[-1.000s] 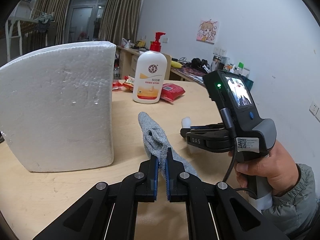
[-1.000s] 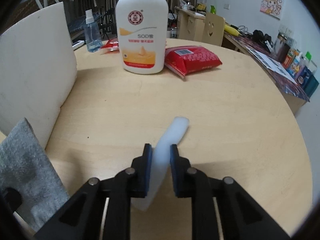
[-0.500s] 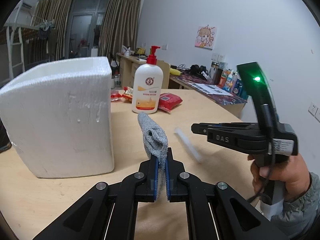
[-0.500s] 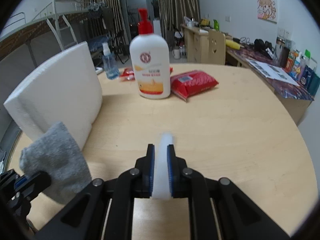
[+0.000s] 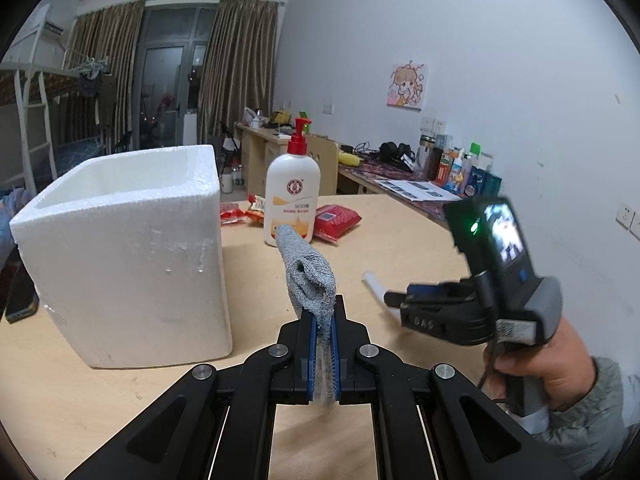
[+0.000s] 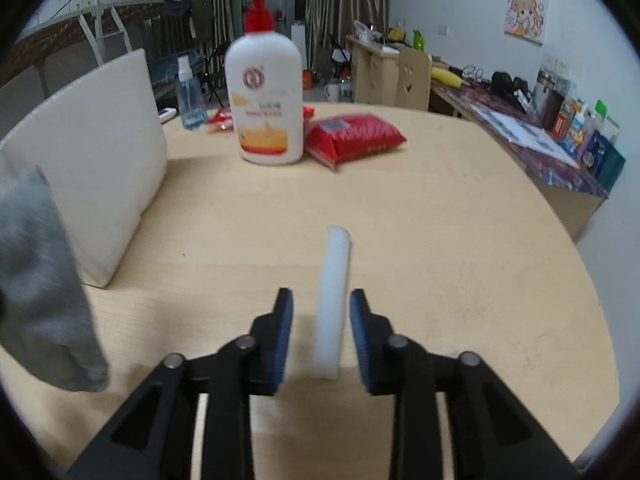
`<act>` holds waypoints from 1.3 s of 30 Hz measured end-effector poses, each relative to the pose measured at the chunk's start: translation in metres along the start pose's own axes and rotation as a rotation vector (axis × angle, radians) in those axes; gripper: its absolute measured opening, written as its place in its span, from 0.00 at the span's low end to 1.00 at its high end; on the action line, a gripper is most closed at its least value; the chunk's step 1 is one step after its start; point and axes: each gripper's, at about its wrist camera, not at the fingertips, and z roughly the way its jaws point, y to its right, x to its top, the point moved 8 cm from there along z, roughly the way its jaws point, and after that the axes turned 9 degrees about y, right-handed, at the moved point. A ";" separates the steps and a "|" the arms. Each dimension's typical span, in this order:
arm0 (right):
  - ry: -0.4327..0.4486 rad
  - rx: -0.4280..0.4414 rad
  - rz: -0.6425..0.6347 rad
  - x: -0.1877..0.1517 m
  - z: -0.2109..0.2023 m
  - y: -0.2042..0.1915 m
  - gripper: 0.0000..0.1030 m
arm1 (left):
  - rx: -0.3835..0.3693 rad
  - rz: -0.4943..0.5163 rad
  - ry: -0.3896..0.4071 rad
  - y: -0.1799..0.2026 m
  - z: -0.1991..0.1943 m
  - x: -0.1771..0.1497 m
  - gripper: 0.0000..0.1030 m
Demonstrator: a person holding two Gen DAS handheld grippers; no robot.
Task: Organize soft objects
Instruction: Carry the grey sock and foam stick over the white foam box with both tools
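While your right gripper (image 6: 321, 330) was opening around the white foam strip (image 6: 334, 300), your left gripper (image 5: 324, 350) pinched the grey knit sock (image 5: 310, 280); the strip risked dropping outside the white foam box (image 5: 120, 256).

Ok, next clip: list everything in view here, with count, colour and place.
foam box: 1, white, open top, left on the table
lotion bottle: 1, white with red pump, far middle
red packet: 1, red, right of the bottle
snack wrappers: a few, red, behind the bottle
spray bottle: 1, clear blue, far left
phone: 1, dark, left table edge
table: 1, light wood
sock: 1, grey, pinched in the left tongs
foam strip: 1, white, between the right tongs
left tongs: shut on the sock
right tongs: jaws opening, pads clear of the strip
hand: 1, grey sleeve, holding the right tongs
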 end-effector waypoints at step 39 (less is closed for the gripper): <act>-0.026 0.055 0.080 -0.009 0.021 0.016 0.09 | -0.003 -0.004 -0.006 0.005 -0.004 -0.003 0.06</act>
